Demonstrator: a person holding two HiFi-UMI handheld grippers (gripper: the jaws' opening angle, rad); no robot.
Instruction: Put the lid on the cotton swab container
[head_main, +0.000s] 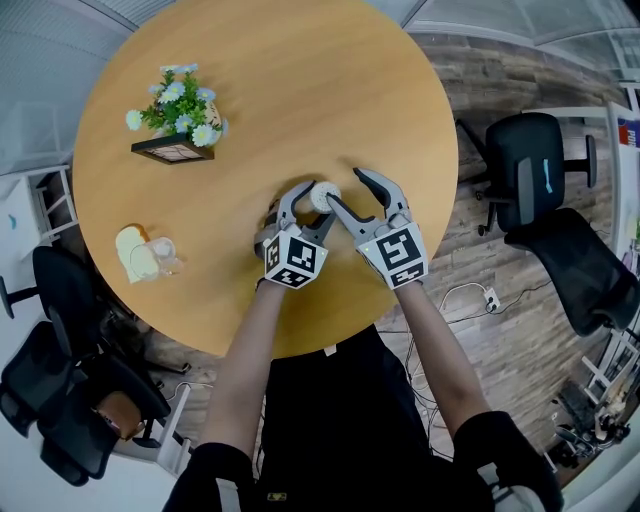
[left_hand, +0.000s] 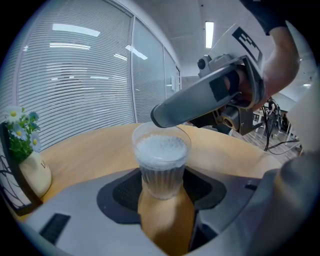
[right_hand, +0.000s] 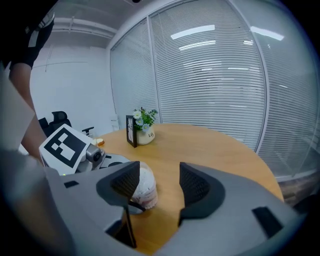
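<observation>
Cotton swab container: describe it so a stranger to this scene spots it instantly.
On the round wooden table, look between the jaws of the left gripper. The cotton swab container is a small ribbed cup packed with white tips, see-through unlike the flower pot.

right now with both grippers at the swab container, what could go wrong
1. The right gripper is open and empty, with one finger just over the rim of the swab container; a push from it could tip the container over.
2. The left gripper grips the container only low on its wall, so it may twist or slip.
</observation>
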